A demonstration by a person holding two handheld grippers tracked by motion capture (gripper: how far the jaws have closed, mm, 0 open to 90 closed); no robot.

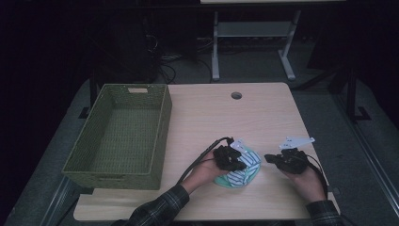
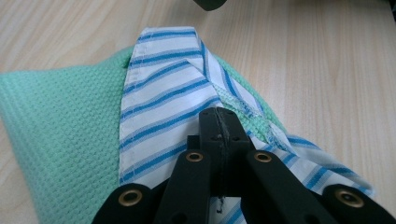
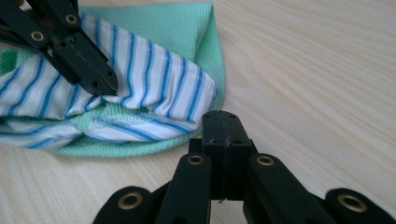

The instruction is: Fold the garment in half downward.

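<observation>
On the surface, far left: a green woven basket (image 1: 117,134) is seen, with nothing inside, standing well apart from the cloth bundle.
Surface: a pale wooden top (image 1: 263,117) with a round cable hole (image 1: 236,95) near its far edge.
Left of centre, near edge: a hand in a plaid sleeve (image 1: 162,205) is seen carrying the left tool (image 1: 234,161), which is laid over the bundle.
Left tool, state: the jaws are pressed together; in the left gripper view their tips (image 2: 219,122) rest on the striped fabric, and no fold can be made out between them.
Task's thing: a bundle of mint-green waffle cloth (image 2: 60,135) and white cloth with blue stripes (image 2: 163,93), lying crumpled on the surface between the two hands, near the front edge.
Right of the bundle: the right tool (image 1: 272,157) is held just beside the cloth, apart from it.
Right tool, state: jaws pressed together on nothing, its tips (image 3: 223,128) close to the mint edge (image 3: 212,51).
Step in hand: judged to be the approach for a pick-up of the cloth, with no grip yet taken.
Next move: the left jaws would need to be spread, set around a raised striped fold and pinched; a carry leftward to the basket looks likely.
</observation>
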